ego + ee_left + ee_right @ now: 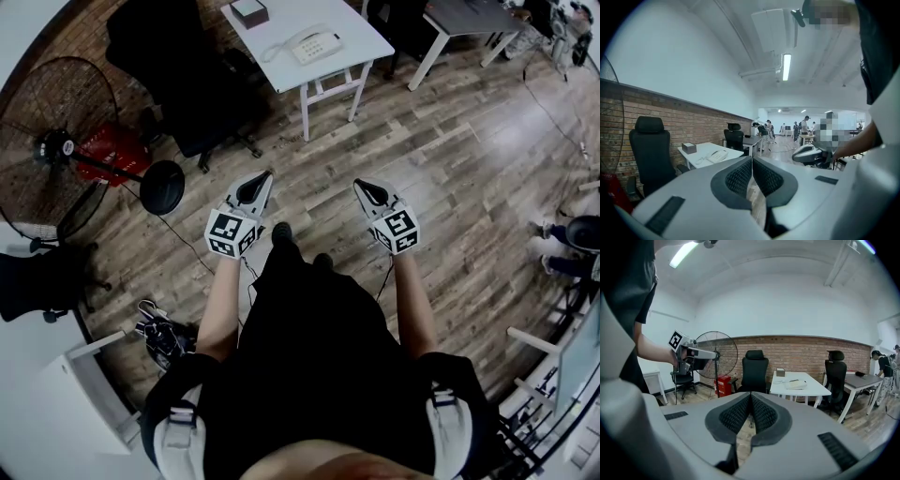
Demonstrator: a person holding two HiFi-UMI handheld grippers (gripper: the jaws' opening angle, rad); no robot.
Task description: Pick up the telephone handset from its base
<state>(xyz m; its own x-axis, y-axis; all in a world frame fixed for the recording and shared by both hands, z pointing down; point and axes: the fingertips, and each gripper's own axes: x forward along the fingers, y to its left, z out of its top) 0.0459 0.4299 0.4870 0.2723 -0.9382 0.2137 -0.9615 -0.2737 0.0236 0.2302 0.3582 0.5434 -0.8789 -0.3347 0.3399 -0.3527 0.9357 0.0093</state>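
A white telephone (pixel 314 44) with its handset resting on the base sits on a white table (pixel 358 28) at the top of the head view, far from both grippers. The telephone (pixel 717 156) shows small in the left gripper view, and the telephone (pixel 796 384) shows on the table in the right gripper view. My left gripper (pixel 266 177) is held over the wood floor, jaws shut and empty. My right gripper (pixel 359 185) is beside it, also shut with nothing between the jaws. In each gripper view the pads meet at the tips.
A small dark box (pixel 249 11) stands on the table's far corner. A black office chair (pixel 202 75) is left of the table, a floor fan (pixel 56 150) and a red extinguisher (pixel 117 150) further left. Another desk (pixel 469 19) stands at the upper right, with people beyond.
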